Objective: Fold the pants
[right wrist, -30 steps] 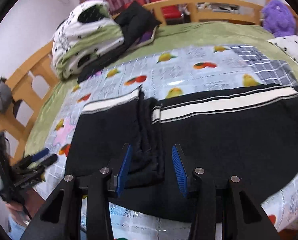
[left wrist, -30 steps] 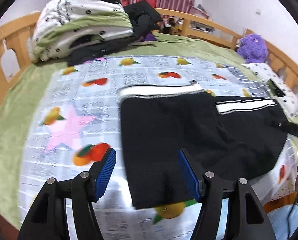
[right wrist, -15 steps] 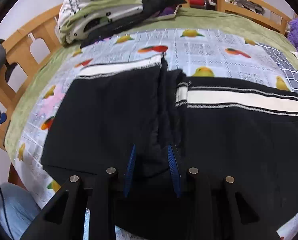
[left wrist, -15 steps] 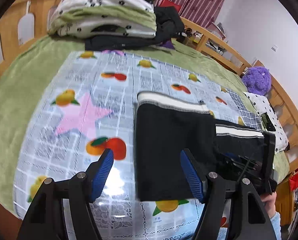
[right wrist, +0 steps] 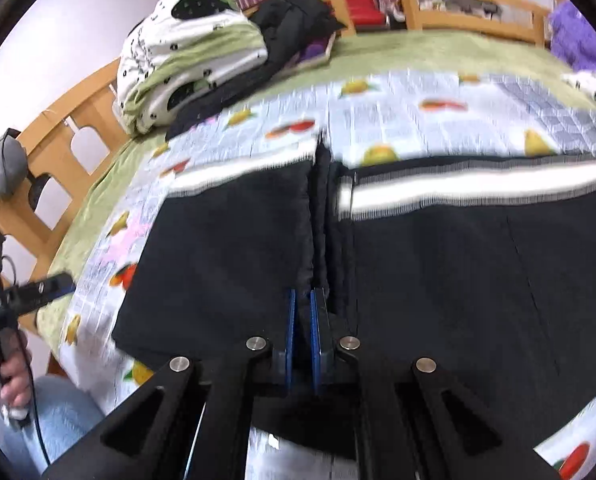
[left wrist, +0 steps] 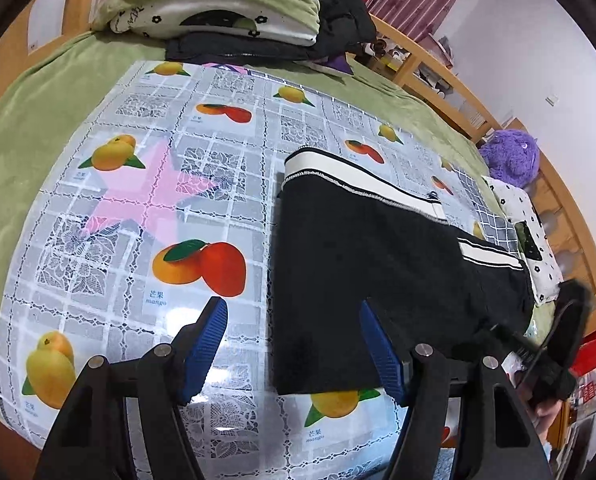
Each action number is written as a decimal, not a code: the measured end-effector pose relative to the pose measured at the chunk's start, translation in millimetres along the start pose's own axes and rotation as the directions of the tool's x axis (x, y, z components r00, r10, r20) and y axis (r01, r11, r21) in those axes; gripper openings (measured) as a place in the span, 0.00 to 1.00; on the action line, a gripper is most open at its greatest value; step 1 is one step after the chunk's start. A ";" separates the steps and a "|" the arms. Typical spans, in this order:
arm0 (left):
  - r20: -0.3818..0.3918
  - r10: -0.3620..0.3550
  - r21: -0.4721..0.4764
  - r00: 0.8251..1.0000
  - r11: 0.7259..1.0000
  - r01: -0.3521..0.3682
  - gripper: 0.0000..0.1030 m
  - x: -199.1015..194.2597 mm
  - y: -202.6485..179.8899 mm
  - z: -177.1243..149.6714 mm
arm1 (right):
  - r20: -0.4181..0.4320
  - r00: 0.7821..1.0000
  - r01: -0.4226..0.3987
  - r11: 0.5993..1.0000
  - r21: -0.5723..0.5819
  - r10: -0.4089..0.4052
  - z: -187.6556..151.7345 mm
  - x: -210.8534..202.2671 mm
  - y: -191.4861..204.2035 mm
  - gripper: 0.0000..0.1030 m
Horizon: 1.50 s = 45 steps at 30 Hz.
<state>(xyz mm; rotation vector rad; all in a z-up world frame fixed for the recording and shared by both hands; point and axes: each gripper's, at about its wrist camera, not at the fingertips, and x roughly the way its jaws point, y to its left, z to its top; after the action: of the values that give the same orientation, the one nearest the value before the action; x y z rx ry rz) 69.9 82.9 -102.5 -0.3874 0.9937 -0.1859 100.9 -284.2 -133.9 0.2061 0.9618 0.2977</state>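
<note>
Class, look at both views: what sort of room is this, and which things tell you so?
Most likely a bedroom. The pants lie on a bed with a wooden frame, folded bedding is stacked at its far end, and a purple plush toy sits near the edge.

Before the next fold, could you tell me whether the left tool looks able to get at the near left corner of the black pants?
Probably yes: the left tool is open, and the black pants corner lies flat, uncovered, between its tips.
</note>
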 end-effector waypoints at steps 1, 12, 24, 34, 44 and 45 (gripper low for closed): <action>-0.006 0.000 0.002 1.000 1.000 0.000 0.64 1.1 -0.6 0.3 | -0.044 0.999 0.000 1.000 0.000 0.000 -5.7 9.2 -1.5 0.08; -0.026 0.014 0.006 1.000 1.000 -0.014 0.64 5.5 -2.7 -0.6 | -0.053 0.998 0.039 0.996 0.077 -0.035 -1.5 35.9 -19.4 0.39; -0.034 0.025 -0.007 0.999 1.000 -0.025 0.64 6.8 1.6 -0.6 | 0.075 0.989 -0.144 0.969 0.202 0.131 -1.1 -0.8 -36.9 0.19; -0.028 0.025 0.001 0.999 1.000 -0.025 0.64 7.4 -0.8 -1.1 | -0.043 0.999 0.006 0.980 0.200 0.002 -35.5 15.7 -66.8 0.24; 0.083 0.059 0.095 0.995 0.993 -0.066 0.64 -15.6 -14.5 11.5 | 0.041 0.987 0.150 0.983 0.108 -0.155 -38.4 -47.9 -68.3 0.26; 0.098 0.073 0.124 0.992 0.989 -0.085 0.64 -19.4 -18.7 16.2 | 0.054 0.980 0.184 0.977 0.106 -0.191 -42.1 -60.7 -74.7 0.27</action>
<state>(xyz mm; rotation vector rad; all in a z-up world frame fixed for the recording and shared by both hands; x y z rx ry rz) 73.6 75.9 -72.1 -0.2362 0.8982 -0.1573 45.2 -373.3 -133.1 0.2139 0.9259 0.0688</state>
